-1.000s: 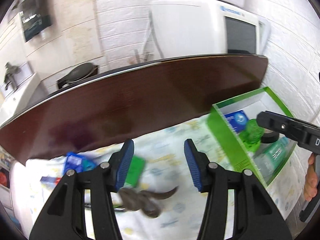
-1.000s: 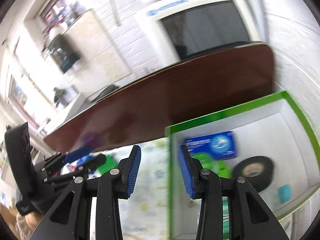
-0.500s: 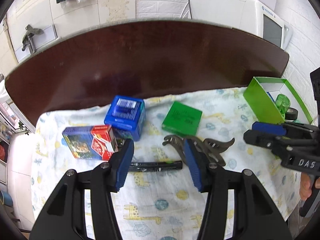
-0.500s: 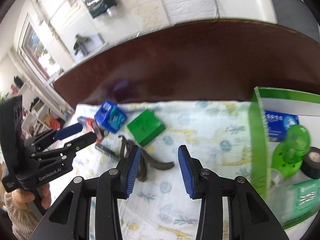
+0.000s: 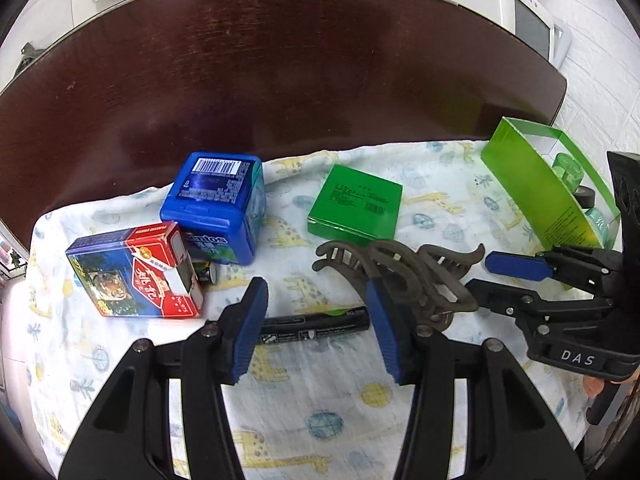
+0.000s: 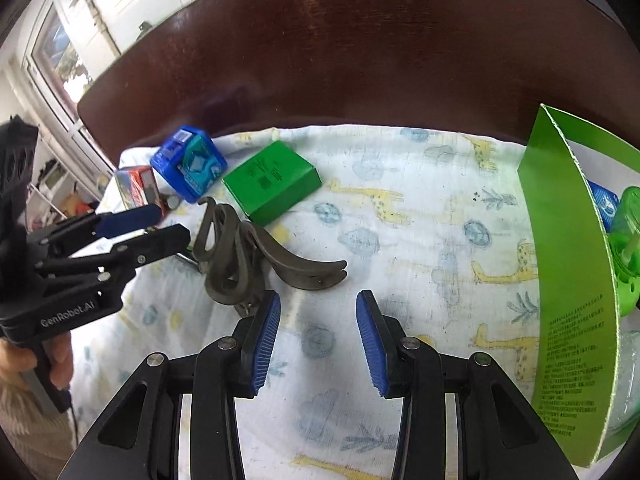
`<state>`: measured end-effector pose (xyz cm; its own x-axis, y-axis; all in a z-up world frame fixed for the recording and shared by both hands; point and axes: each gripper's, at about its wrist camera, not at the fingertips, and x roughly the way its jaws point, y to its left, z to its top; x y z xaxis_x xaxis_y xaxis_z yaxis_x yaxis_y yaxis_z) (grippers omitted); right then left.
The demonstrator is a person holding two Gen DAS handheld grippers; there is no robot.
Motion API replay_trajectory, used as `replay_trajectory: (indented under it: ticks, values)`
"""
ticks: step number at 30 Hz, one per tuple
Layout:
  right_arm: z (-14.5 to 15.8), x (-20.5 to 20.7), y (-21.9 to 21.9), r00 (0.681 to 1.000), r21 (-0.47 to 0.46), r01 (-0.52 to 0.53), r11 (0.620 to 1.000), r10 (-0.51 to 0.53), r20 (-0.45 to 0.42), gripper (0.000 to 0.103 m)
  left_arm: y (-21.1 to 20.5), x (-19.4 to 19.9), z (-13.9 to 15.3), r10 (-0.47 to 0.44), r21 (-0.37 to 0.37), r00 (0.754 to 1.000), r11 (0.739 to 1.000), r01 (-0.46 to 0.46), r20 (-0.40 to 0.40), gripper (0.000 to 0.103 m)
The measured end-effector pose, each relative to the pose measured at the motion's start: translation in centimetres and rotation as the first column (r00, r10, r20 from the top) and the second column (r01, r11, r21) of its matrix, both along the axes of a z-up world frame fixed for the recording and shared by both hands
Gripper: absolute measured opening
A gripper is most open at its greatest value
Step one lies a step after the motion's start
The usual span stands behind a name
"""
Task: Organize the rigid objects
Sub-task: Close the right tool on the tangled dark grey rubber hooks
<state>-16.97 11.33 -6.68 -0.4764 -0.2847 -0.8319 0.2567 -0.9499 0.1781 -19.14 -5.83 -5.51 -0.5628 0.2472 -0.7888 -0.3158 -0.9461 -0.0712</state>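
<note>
A dark brown desk (image 5: 280, 60) carries a white cloth (image 5: 320, 400) printed with giraffes, and the things to sort lie on that cloth. At the cloth's right edge stands an open green box (image 6: 568, 280) that already holds a green plastic container (image 6: 628, 248), a blue packet (image 6: 604, 204) and a roll of black tape (image 5: 585, 196). The left hand-held gripper (image 5: 316, 328) hangs over the near middle of the cloth with its 2 blue pads apart and nothing clamped; a black marker (image 5: 316, 326) lies on the cloth beneath the gap, and whether a pad touches it cannot be told. The right hand-held gripper (image 6: 318, 340) is likewise released, its jaws apart over bare cloth, just right of the hair claw. On the left sits a blue Mentos tub (image 5: 216, 204), touching or nearly touching a red and blue card box (image 5: 136, 272) in front of it. A flat green box (image 5: 356, 204) lies near the middle. Just in front of it is a grey-brown hair claw (image 5: 400, 276), lying on its side between the 2 tools. A small dark cylinder (image 5: 208, 272) peeks out between tub and card box.
</note>
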Motion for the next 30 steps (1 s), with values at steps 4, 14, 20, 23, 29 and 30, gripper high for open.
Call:
replay_trajectory:
  ticks: [4,14,20,23,29,30]
  values:
    - [-0.7,-0.8,0.0,1.000,-0.009,0.004,1.000,-0.005,-0.009,0.042,0.1,-0.4,-0.4,-0.021,-0.028,1.000,0.999,0.022,0.007,0.049]
    - [-0.7,-2.7,1.0,1.000,-0.103,0.025,0.994,-0.027,-0.012,0.042,1.9,-2.2,-1.5,-0.116,-0.097,0.993,0.988,0.118,0.028,0.048]
    - [-0.6,-3.9,2.6,0.998,-0.145,0.063,0.987,-0.064,0.002,0.042,2.6,-2.1,-1.6,-0.224,-0.042,0.973,0.973,0.227,0.061,0.050]
    - [-0.7,-4.2,3.0,0.998,-0.179,0.062,0.982,-0.061,0.010,0.042,3.4,-1.5,-1.8,-0.285,0.009,0.956,0.958,0.285,0.068,0.051]
    - [-0.5,-4.5,2.7,0.999,-0.148,0.029,0.989,-0.032,-0.016,0.042,4.3,-1.8,-2.3,-0.275,-0.040,0.959,0.960,0.278,0.071,0.051]
    - [-0.5,-4.4,2.6,0.999,-0.133,0.026,0.991,-0.030,-0.025,0.042,4.1,-1.8,-2.2,-0.277,-0.033,0.959,0.960,0.279,0.067,0.051]
